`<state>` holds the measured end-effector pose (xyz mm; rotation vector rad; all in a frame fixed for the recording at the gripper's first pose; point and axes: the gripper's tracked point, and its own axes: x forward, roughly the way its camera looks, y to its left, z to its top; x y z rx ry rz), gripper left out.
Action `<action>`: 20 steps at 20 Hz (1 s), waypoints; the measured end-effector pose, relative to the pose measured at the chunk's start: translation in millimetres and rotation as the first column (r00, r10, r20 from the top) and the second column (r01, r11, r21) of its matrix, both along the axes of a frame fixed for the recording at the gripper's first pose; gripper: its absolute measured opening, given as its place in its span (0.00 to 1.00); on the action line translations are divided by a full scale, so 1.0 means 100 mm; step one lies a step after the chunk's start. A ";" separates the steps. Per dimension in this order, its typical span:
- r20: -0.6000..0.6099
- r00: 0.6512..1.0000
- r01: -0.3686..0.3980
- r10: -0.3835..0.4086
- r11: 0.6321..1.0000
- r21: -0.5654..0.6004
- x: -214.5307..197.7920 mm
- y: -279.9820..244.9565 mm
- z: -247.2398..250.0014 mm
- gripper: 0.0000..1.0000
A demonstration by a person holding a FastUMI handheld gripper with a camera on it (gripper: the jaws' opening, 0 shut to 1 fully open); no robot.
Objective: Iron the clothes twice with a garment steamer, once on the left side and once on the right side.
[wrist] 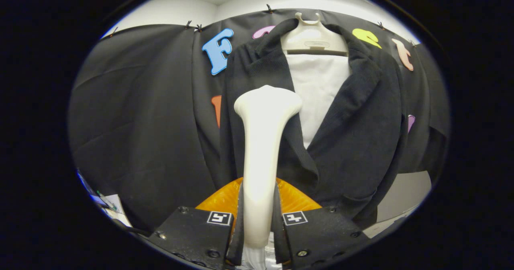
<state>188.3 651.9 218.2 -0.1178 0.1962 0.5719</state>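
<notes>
The tool (259, 217) grips the steamer (263, 141), whose head hides part of the jacket (361, 133).

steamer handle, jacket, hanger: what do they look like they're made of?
Steamer handle, held between the gripper fingers: probably smooth moulded plastic, cream, soft sheen, no seams.
Jacket: dark fabric with fine ribbing, likely corduroy or a ribbed knit; matte.
Hanger: looks like pale moulded plastic, rounded, slightly glossy.
</notes>
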 end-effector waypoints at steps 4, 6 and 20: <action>-0.019 1.000 0.003 -0.004 1.000 -0.016 -0.01 -0.06 -0.17 0.33; -0.029 1.000 0.006 -0.007 1.000 -0.024 -0.02 -0.09 -0.27 0.33; -0.105 0.994 0.008 -0.015 0.998 -0.064 -0.10 -0.25 -0.83 0.33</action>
